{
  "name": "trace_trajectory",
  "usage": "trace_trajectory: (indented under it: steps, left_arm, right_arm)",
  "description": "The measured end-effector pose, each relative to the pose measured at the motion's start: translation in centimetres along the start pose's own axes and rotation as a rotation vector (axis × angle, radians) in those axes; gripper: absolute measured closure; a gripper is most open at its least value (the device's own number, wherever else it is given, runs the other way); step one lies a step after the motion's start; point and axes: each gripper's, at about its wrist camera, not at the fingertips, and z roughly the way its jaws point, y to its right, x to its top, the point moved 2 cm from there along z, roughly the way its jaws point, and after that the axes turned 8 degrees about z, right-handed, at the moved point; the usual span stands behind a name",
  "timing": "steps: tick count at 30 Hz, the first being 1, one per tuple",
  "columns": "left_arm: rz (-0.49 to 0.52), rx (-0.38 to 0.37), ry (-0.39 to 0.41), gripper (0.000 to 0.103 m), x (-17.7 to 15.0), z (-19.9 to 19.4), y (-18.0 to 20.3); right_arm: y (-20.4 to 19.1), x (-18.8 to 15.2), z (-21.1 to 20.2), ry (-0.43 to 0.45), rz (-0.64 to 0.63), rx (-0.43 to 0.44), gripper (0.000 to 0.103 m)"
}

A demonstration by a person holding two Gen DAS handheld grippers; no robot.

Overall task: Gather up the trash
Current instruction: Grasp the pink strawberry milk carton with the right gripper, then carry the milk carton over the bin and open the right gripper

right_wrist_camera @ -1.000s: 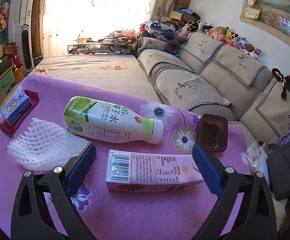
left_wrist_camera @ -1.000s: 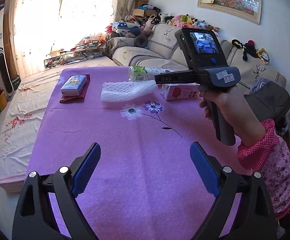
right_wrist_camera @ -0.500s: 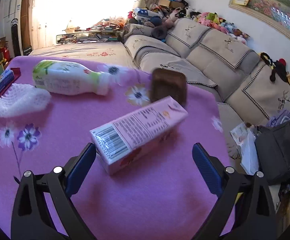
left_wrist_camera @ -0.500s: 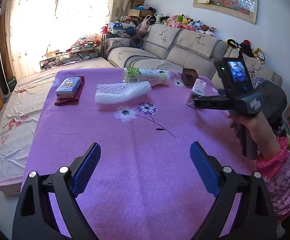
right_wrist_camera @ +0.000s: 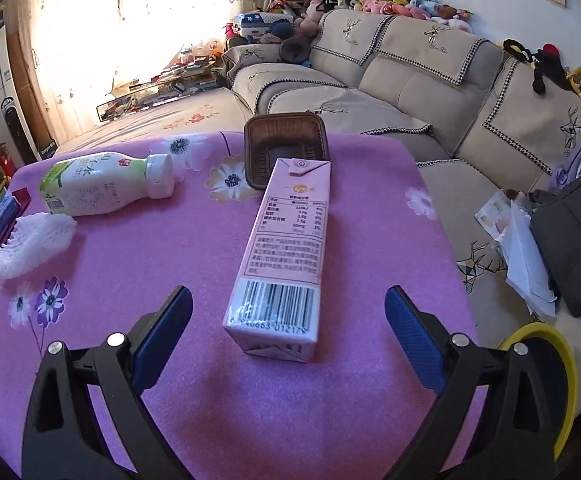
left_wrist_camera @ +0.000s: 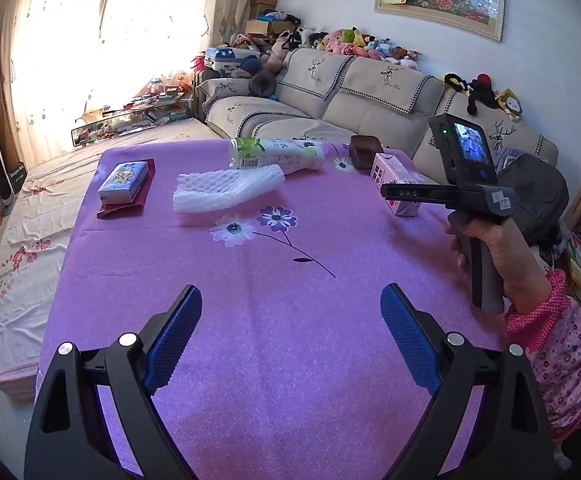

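Left hand-held gripper (left_wrist_camera: 291,334) open over purple tablecloth (left_wrist_camera: 274,320), pink carton (left_wrist_camera: 398,184) beside right hand-held gripper (left_wrist_camera: 386,192).

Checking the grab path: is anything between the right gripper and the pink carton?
Nothing visible does. The pink carton lies lengthwise, barcode end nearest, ahead of the closing right gripper; only bare purple tablecloth lies beside it.

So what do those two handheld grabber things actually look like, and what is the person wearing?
Each gripper, left and right, is a black plastic frame with silver rivets and two fingers faced with textured blue pads. Seen from the side, the right one has a grey pistol handle, a small screen with a green light, white stickers and "DAS" lettering. No cables show. The sleeve is pink, with white dots at the cuff and small flowers.
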Motion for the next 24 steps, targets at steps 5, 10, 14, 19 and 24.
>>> trace_trajectory:
  steps: [5,10,14,19,24]
  left_arm:
    - [-0.008,0.001,-0.005,0.013,-0.1,0.0,-0.3]
    - [-0.012,-0.004,-0.010,0.013,-0.2,0.4,-0.3]
    - [-0.003,-0.012,-0.013,0.013,-0.1,0.6,0.2]
    - [0.020,-0.023,-0.017,0.013,0.1,0.9,1.3]
    - [0.047,-0.028,-0.019,0.013,0.3,1.1,2.5]
  right_arm:
    - [0.8,-0.3,0.5,-0.043,0.039,0.001,0.065]
    - [1.9,-1.0,-2.3,-0.023,0.044,0.067,0.066]
    - [3.1,-2.7,-5.8,-0.010,0.048,0.137,0.066]
    - [5.3,-5.0,-10.0,0.019,0.076,0.204,0.066]
    - [10.8,-7.0,-14.1,0.082,0.151,0.164,0.066]
